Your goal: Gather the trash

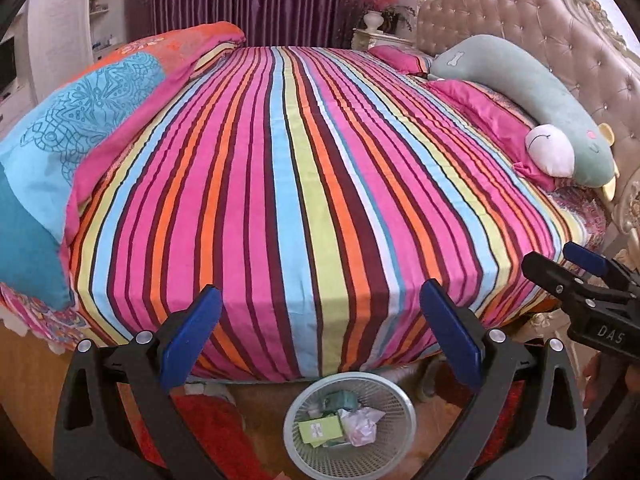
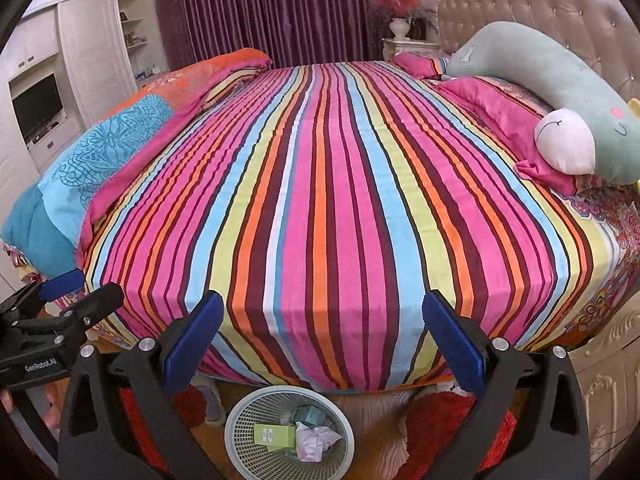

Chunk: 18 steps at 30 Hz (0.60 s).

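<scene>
A pale mesh waste basket [image 1: 394, 394] [image 2: 248, 412] stands on the floor at the foot of the bed. It holds a green carton [image 1: 320, 430] [image 2: 270, 436], a crumpled pinkish paper [image 1: 362, 424] [image 2: 316, 442] and a teal box [image 1: 340, 400] [image 2: 310, 414]. My left gripper [image 1: 324, 320] hangs open above the basket with nothing between its blue pads. My right gripper [image 2: 324, 332] is open and empty too, just beside it. Each shows in the other's view: the right gripper [image 1: 554, 258] at the right edge, the left gripper [image 2: 98, 286] at the left edge.
The bed with its striped sheet [image 1: 300, 180] [image 2: 340, 180] fills both views. A folded blue and orange quilt [image 1: 80, 120] lies along its left side; a green plush toy [image 1: 540, 92] and pink pillows lie by the tufted headboard [image 1: 560, 20]. A red rug [image 1: 216, 432] flanks the basket.
</scene>
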Available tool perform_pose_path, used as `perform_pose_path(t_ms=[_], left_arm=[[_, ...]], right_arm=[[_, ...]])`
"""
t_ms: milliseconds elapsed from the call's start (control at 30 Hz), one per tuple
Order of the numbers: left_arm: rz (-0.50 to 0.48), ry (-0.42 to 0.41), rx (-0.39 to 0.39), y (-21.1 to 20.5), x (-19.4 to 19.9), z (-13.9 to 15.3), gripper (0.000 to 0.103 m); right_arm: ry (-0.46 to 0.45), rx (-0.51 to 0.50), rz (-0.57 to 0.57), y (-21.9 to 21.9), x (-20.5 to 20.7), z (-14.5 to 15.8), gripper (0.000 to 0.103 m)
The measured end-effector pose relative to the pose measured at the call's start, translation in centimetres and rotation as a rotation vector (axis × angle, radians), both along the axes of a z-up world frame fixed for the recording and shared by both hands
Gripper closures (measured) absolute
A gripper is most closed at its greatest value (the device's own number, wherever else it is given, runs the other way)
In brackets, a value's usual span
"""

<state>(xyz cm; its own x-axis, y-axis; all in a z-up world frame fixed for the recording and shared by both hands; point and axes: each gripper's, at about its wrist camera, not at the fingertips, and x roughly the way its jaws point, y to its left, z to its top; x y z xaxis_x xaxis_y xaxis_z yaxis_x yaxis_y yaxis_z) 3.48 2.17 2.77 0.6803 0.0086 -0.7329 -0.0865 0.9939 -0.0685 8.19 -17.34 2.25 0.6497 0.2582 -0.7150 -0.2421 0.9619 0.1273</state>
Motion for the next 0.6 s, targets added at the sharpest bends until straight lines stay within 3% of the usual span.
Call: perform_pose_path(t_ms=[167, 600], left_arm=[[0.012, 0.019, 0.028, 0.0, 1.2, -0.6, 0.007], [0.012, 0.044, 0.008, 0.2, 3.1, -1.1, 0.007]], right_arm=[[0.015, -0.004, 0.008, 0.0, 0.7, -0.7, 0.008], [0.029, -0.009, -0.005, 0.1, 1.9, -1.5, 0.008]])
